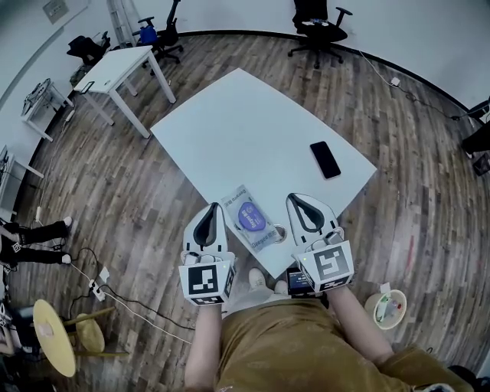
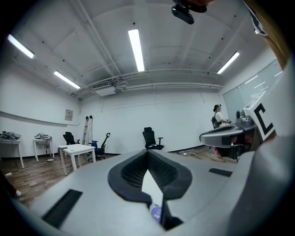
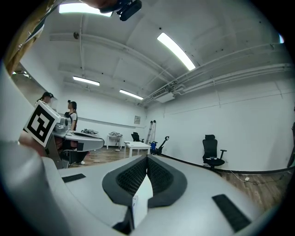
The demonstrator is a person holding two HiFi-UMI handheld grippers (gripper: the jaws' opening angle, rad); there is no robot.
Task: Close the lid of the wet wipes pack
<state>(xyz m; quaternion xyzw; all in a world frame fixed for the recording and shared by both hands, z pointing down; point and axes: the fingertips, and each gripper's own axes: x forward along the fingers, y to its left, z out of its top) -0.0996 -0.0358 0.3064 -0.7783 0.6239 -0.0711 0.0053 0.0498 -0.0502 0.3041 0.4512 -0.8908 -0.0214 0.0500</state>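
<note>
The wet wipes pack point(image 1: 251, 219) lies flat near the front edge of the white table point(image 1: 245, 130), between my two grippers. It is pale with a purple oval label, and a small round flap point(image 1: 279, 231) lies off its right side. My left gripper point(image 1: 213, 205) hovers just left of the pack with its jaws together and nothing in them. My right gripper point(image 1: 294, 197) hovers just right of it, shut and empty too. A sliver of the purple label point(image 2: 156, 213) shows below the left gripper point(image 2: 148, 152). A white sliver of the pack point(image 3: 135, 203) shows below the right gripper point(image 3: 147, 157).
A black phone point(image 1: 325, 159) lies on the table at the right. On the wood floor are a second white table point(image 1: 115, 69) at the back left, office chairs point(image 1: 318, 23), a yellow stool point(image 1: 50, 333) and a small bin point(image 1: 387, 308).
</note>
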